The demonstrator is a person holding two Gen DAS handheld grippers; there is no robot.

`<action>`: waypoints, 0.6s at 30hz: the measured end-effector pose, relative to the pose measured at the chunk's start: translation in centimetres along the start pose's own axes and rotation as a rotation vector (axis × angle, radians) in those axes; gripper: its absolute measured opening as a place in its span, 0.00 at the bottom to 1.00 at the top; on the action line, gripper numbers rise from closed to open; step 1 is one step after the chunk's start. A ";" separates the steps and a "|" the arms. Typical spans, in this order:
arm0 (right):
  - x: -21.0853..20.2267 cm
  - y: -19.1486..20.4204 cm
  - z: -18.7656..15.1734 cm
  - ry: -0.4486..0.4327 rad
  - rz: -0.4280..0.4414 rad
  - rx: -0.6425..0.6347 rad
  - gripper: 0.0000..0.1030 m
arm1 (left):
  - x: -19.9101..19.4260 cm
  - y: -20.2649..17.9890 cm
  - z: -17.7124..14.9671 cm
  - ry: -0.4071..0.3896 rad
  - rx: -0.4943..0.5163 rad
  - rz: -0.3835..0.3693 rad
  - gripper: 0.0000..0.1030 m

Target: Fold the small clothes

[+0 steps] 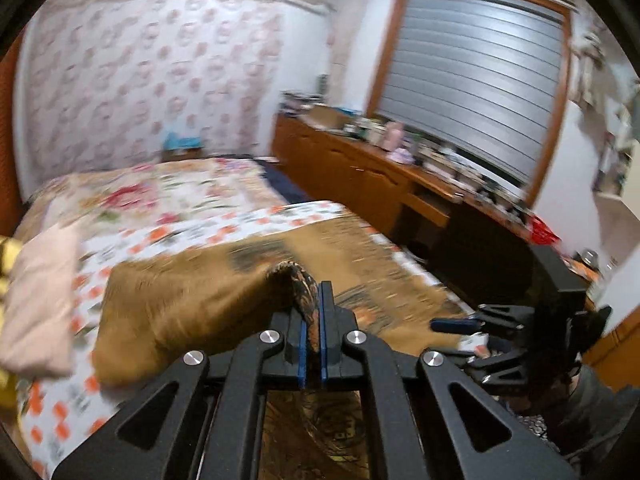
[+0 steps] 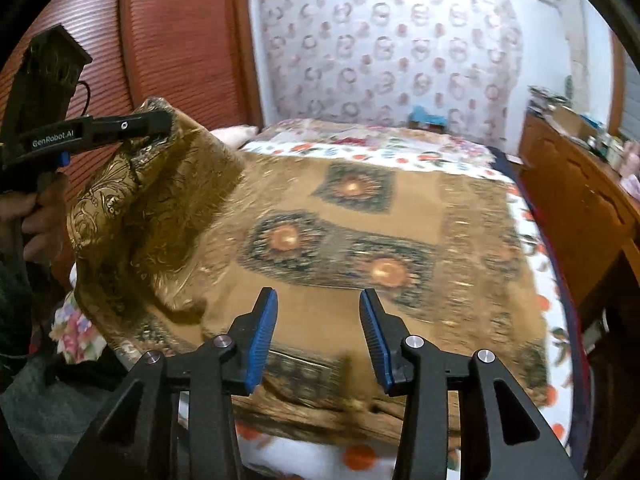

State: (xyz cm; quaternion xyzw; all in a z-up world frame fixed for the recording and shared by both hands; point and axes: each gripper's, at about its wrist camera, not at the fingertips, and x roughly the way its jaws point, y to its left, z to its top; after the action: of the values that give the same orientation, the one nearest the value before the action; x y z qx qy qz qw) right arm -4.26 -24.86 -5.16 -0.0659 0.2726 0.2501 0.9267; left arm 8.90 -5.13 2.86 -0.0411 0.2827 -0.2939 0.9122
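Most of the left wrist view is smeared by motion blur, so the pattern on the brown cloth (image 1: 192, 304) can't be read there, and the clutter on the wooden counter (image 1: 404, 168) is too blurred to be told apart. The pink bundle (image 1: 36, 300) is cut off by the left edge. The pinched bit of cloth is mostly hidden between the pads of the left gripper (image 1: 313, 334). In the right wrist view the near hem of the cloth is hidden behind the right gripper (image 2: 318, 336), and the small blue thing (image 2: 426, 117) by the far wall is too small to be made out.
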 end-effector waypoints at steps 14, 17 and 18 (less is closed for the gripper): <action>-7.8 -7.3 -3.1 -0.077 -0.192 0.163 0.43 | 8.6 -10.0 5.8 0.115 0.168 -0.170 0.30; -8.3 -7.7 -3.8 -0.073 -0.222 0.174 0.43 | 8.7 -8.7 4.4 0.117 0.166 -0.147 0.62; -8.3 -7.9 -3.8 -0.070 -0.224 0.177 0.43 | 8.7 -8.7 4.2 0.118 0.167 -0.129 0.72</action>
State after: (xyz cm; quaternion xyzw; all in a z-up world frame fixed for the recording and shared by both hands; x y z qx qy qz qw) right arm -8.14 -36.21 -4.04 -0.0049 0.2519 0.1222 0.9600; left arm 12.52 -17.50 4.15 0.0340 0.3070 -0.3763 0.8735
